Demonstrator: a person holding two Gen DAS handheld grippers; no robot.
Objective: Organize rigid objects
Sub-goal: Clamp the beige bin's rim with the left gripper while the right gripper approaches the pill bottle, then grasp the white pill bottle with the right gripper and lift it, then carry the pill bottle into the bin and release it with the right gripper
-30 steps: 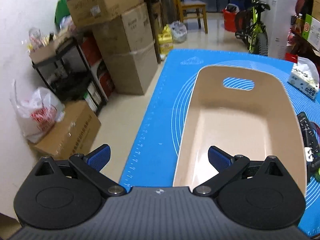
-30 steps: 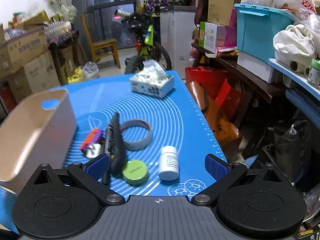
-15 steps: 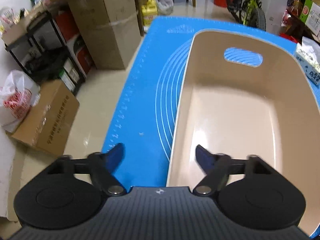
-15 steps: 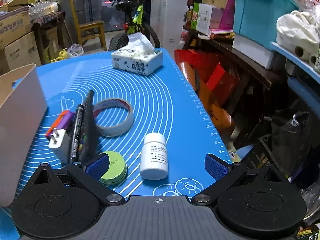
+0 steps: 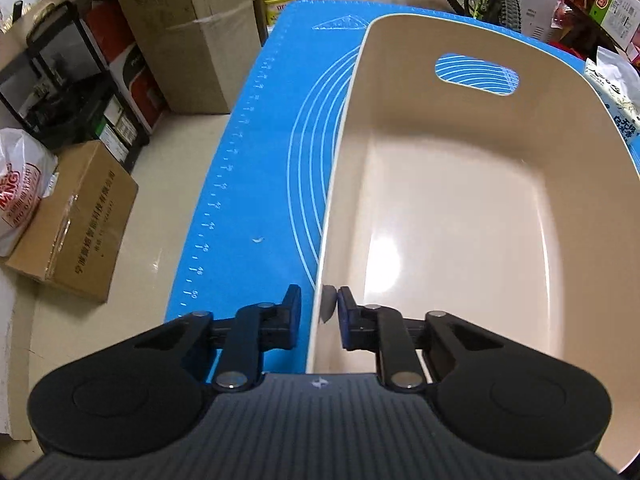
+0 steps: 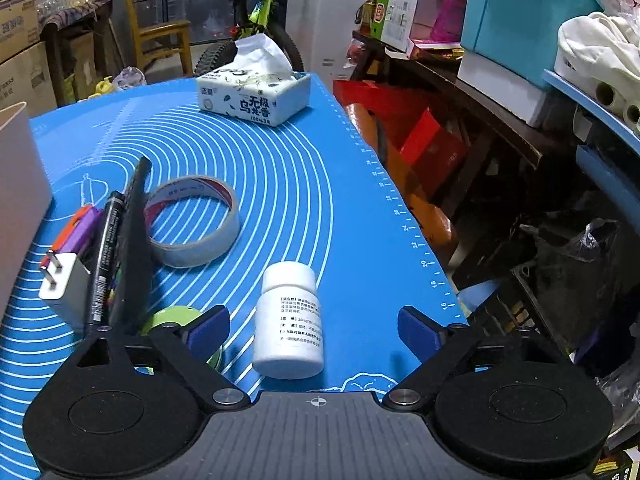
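My left gripper (image 5: 319, 312) is shut on the near left rim of an empty beige bin (image 5: 460, 216), one finger outside the wall and one inside. The bin's side also shows in the right wrist view (image 6: 16, 176). My right gripper (image 6: 314, 326) is open, with a white pill bottle (image 6: 289, 320) upright between its fingers, not touched. To the left lie a green round tin (image 6: 176, 320), a black remote (image 6: 134, 248), a marker (image 6: 103, 256), a white plug adapter (image 6: 64, 284), a purple and orange item (image 6: 80, 228) and a tape roll (image 6: 194, 220).
A blue mat (image 6: 280, 184) covers the table. A tissue box (image 6: 254, 96) stands at the far end and also shows in the left wrist view (image 5: 616, 96). Cardboard boxes (image 5: 68, 224) sit on the floor to the left. Cluttered shelves (image 6: 540, 80) stand to the right.
My left gripper has moved in and closed on the bin's rim. My right gripper has moved forward and down, so the pill bottle now sits between its open fingers.
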